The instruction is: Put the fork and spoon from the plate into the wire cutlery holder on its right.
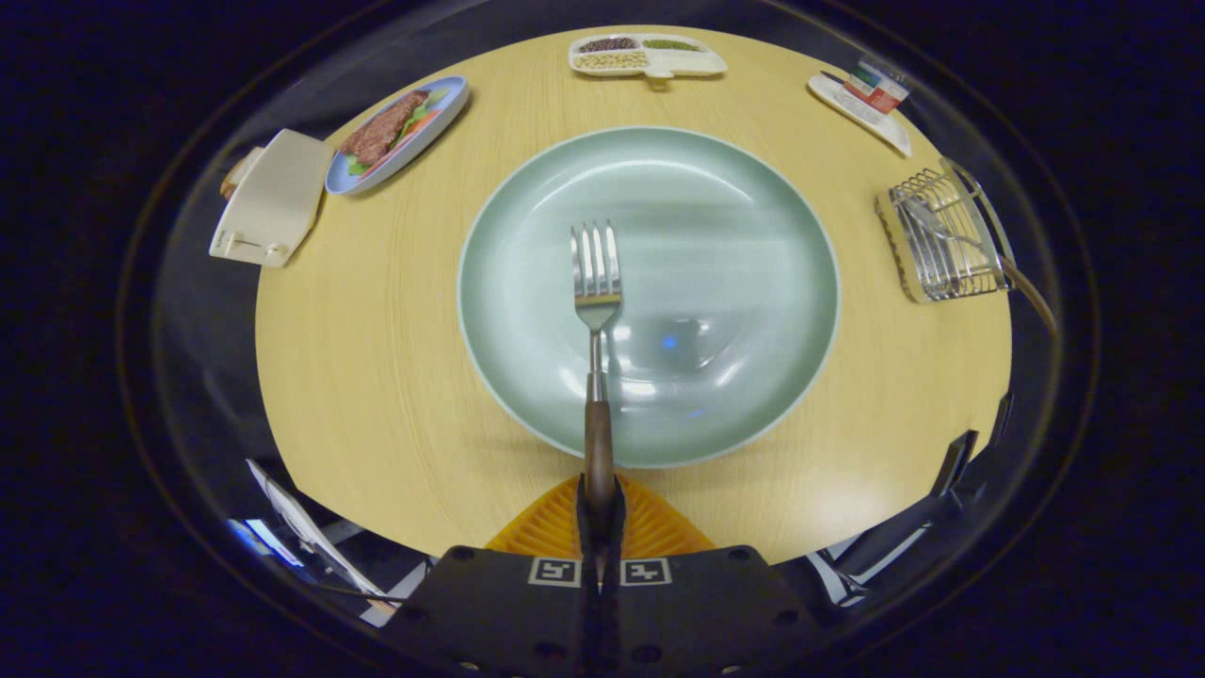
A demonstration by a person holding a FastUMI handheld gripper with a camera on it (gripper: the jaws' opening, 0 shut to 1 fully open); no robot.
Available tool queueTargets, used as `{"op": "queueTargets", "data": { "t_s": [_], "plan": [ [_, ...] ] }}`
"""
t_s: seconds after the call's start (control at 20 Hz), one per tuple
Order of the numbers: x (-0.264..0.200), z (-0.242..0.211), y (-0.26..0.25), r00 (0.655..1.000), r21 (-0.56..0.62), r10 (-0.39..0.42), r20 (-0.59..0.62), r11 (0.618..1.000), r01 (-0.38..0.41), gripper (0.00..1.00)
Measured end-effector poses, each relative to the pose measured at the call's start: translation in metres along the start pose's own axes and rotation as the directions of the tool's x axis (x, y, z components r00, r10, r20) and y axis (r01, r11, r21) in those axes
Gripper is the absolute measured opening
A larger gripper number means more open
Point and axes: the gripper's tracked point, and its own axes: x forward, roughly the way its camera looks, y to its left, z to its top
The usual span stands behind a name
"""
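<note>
Orange ribbed fingers [650, 527] of the gripper [600, 513] are pressed together on the dark wooden handle of the fork [596, 311], pinching it between them so that it points straight ahead. Its steel neck and tines reach out over the near half of the pale green plate [753, 217], tines toward the far side; whether the tines touch the plate or hang just above it cannot be told. That plate sits in the middle of a round light-wood table [377, 377]. Off to the plate's right, well apart from it near the table's edge, stands the wire cutlery holder [941, 245], and a spoon [979, 250] with a wooden handle already leans in it, the handle sticking out over the table's edge. Beyond the plate lies a white divided dish [650, 56] with beans and grains. Far left is a blue plate [400, 132] of meat and greens, with a cream-coloured box [273, 198] just beside it. Far right lies a small white tray [861, 113] carrying a colourful carton [877, 87].
</note>
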Motion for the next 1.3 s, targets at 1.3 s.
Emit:
{"op": "queueTargets", "data": {
  "t_s": [1.3],
  "plan": [
    [-0.191,0.051,-0.202,0.999,0.05,0.014,0.037,0.999,-0.016,0.0]
  ]
}}
